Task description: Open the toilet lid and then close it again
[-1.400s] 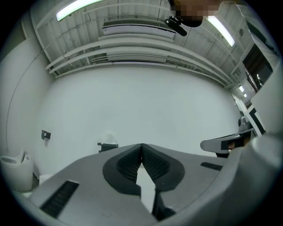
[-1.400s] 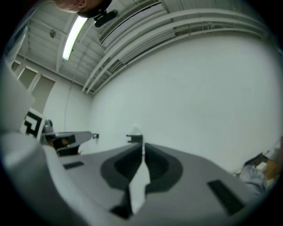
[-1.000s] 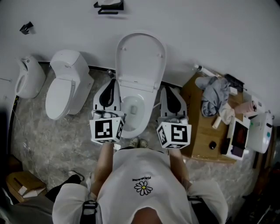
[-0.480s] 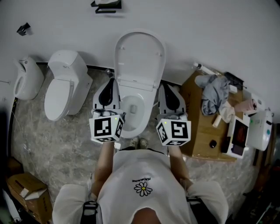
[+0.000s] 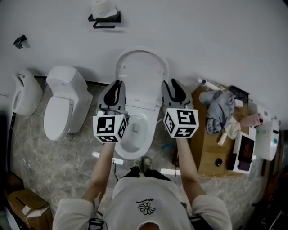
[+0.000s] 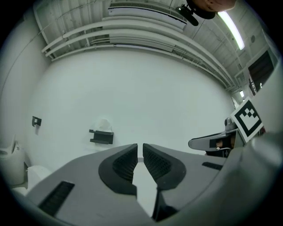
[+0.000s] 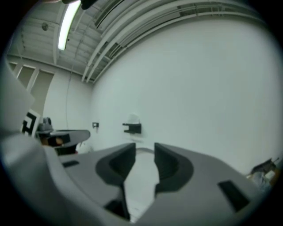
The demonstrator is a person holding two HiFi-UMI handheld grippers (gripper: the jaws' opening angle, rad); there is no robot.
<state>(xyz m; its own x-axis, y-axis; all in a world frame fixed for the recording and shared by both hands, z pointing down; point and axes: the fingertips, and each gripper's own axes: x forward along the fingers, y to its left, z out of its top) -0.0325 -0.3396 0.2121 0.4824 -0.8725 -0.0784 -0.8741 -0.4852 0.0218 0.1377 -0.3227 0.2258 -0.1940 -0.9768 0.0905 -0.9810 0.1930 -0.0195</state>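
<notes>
Your head view showed the toilet lid (image 5: 141, 72) raised against the wall, with your left gripper (image 5: 117, 84) beside its left edge and your right gripper (image 5: 173, 82) beside its right. Only the gripper views showed the jaws. The left jaws were almost together and empty. The right jaws had just been opening, and the lid's pale rim showed in their gap.

Washroom from above: 2 toilets, i.e. 1 open toilet (image 5: 143, 74) centre, 1 shut toilet (image 5: 57, 110) to its left. 1 smaller white fixture (image 5: 24, 96) far left. On the wall: 1 black holder (image 5: 105, 20) w/ 1 paper roll (image 5: 103, 8), plus 1 small black fitting (image 5: 19, 42). 1 wooden table (image 5: 204, 152) at right, 1 grey cloth (image 5: 219, 112) on it. 1 cardboard box (image 5: 22, 204) bottom left. 1 person (image 5: 146, 204), 2 shoes (image 5: 141, 164).
</notes>
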